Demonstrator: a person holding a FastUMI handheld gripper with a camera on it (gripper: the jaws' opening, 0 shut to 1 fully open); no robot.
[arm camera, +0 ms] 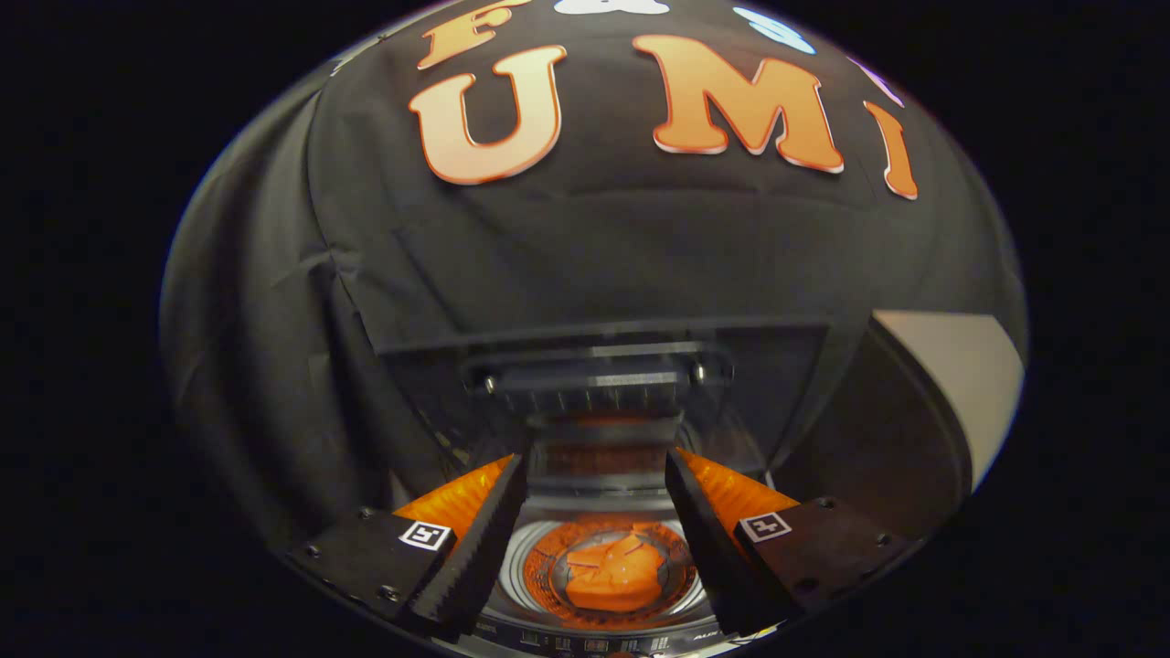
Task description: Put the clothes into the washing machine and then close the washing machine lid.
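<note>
One orange garment (614, 574) lies crumpled in the washing machine drum (548, 548), low in the frame between the tongs (596, 475), which stand apart and empty. It looks soft and light. The raised lid (594, 384), stiff, wants a grip at its edge. Black cloth walls the booth behind.

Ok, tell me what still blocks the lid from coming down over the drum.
Nothing visible does. The orange clothes lie low inside the drum, below its rim. The washing machine lid stands raised beyond the gripper, whose fingers are open and empty, above the opening and apart from the lid.
</note>
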